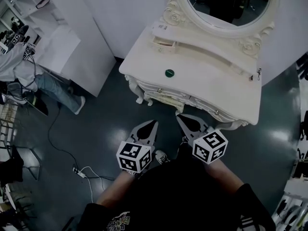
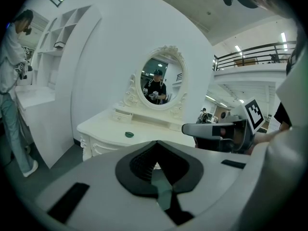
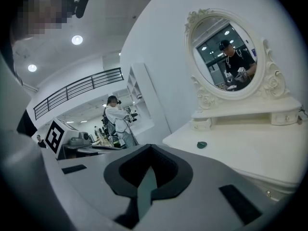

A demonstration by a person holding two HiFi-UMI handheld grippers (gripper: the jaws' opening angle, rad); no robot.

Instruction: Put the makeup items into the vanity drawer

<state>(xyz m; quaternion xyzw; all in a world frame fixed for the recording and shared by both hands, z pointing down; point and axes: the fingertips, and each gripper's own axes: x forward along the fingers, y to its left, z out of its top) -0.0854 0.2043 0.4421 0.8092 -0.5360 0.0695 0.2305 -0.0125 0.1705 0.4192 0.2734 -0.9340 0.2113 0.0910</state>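
A small round green makeup item (image 1: 169,73) lies on the top of the white vanity (image 1: 216,88), left of its middle. It also shows as a green dot (image 2: 129,134) in the left gripper view and as one (image 3: 202,144) in the right gripper view. The front drawers (image 1: 166,99) look closed. My left gripper (image 1: 154,122) and right gripper (image 1: 178,115) hover side by side over the floor, just short of the vanity's front edge. Both are shut with nothing between the jaws. The left gripper's tips (image 2: 156,143) and the right gripper's tips (image 3: 151,148) point at the vanity.
An oval mirror (image 1: 226,6) with a carved frame rises behind the vanity. A small drawer box (image 1: 163,43) sits on its raised shelf. A person (image 1: 45,85) stands by a white shelf unit (image 1: 62,37) at left. Cables (image 1: 82,172) lie on the dark floor.
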